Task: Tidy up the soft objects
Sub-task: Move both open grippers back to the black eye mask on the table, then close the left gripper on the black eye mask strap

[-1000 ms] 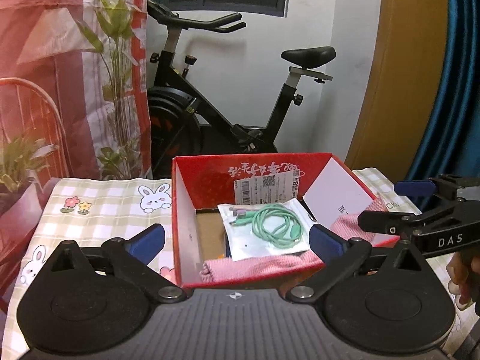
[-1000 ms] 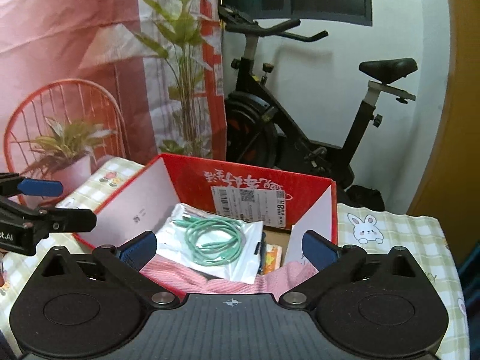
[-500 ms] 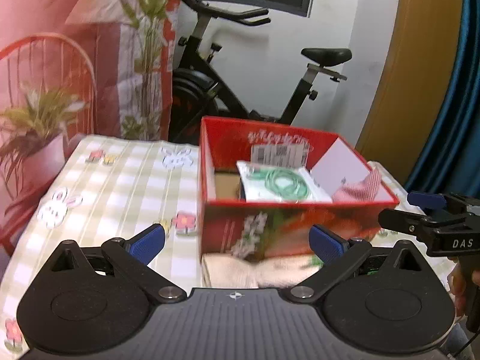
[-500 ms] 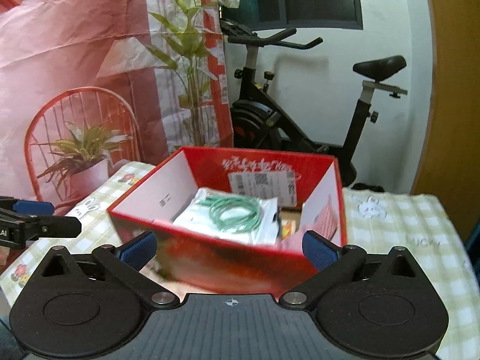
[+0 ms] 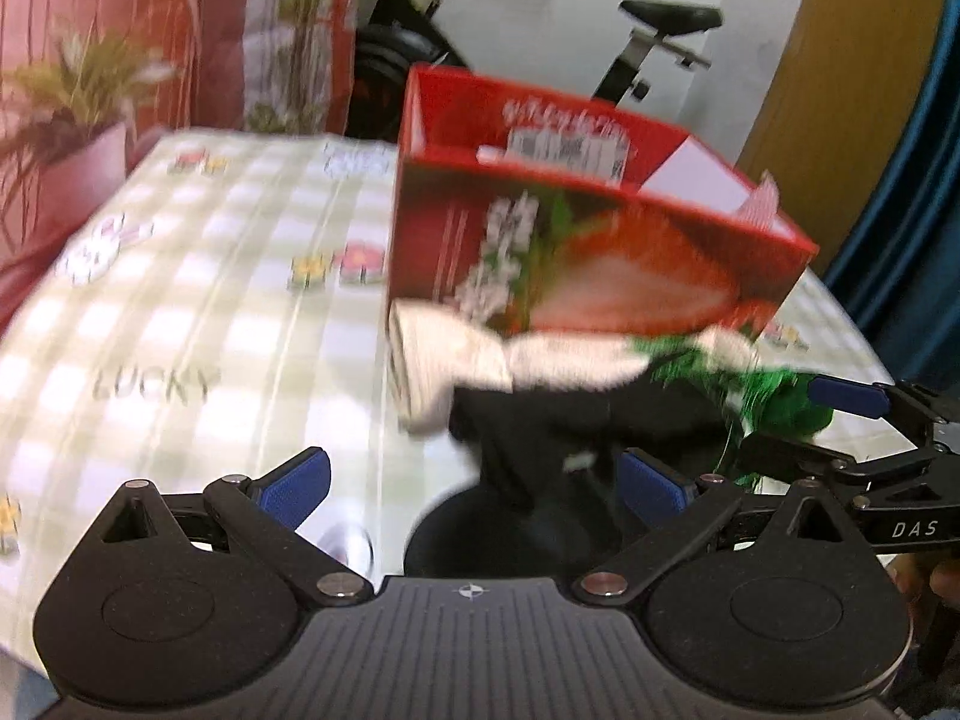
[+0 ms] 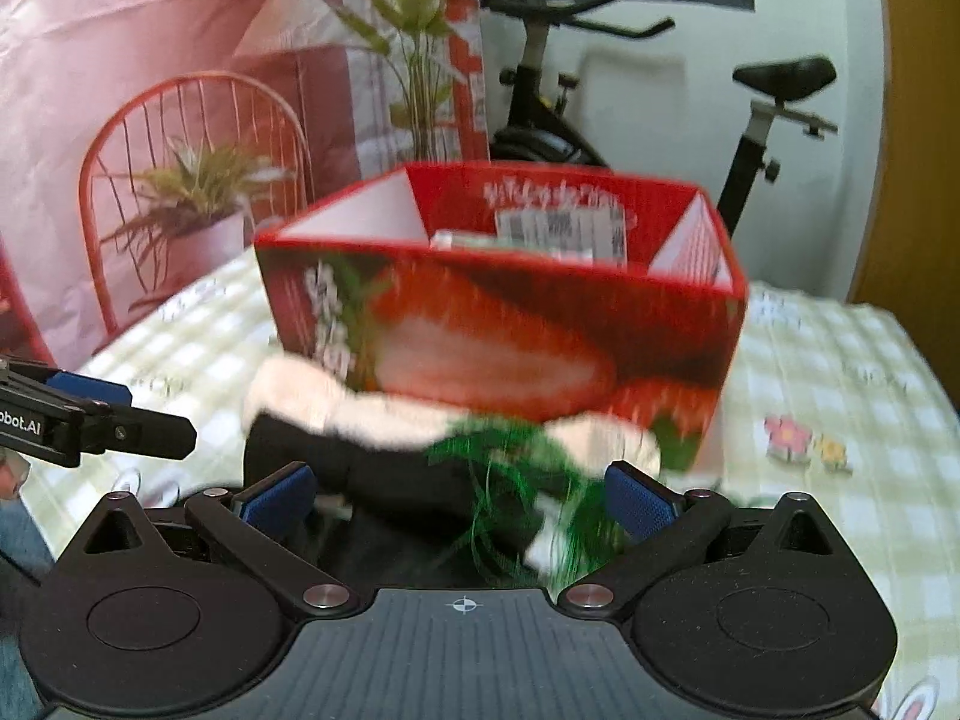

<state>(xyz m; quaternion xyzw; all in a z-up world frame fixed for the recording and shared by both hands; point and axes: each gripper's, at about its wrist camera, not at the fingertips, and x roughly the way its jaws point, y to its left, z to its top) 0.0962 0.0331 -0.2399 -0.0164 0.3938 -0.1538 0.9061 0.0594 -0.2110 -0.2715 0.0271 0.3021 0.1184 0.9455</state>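
Observation:
A red cardboard box (image 5: 576,252) stands on the checked tablecloth; it also shows in the right wrist view (image 6: 498,324). In front of it lies a pile of soft things: a cream rolled cloth (image 5: 432,354), a black cloth (image 5: 540,438) and green tinsel (image 5: 774,396). In the right wrist view the cream cloth (image 6: 312,396), black cloth (image 6: 384,474) and green tinsel (image 6: 516,480) lie just ahead of the fingers. My left gripper (image 5: 474,480) is open and empty over the black cloth. My right gripper (image 6: 456,495) is open and empty over the pile.
The tablecloth (image 5: 180,312) has flower and rabbit prints. Behind the table stand an exercise bike (image 6: 750,120), a red wire chair with a potted plant (image 6: 192,192) and a pink curtain. The right gripper's fingers (image 5: 852,420) show at the left view's right edge.
Both grippers have pulled back and dropped low from above the box. The pile of cloths in front of the box has come into view. Both stay open.

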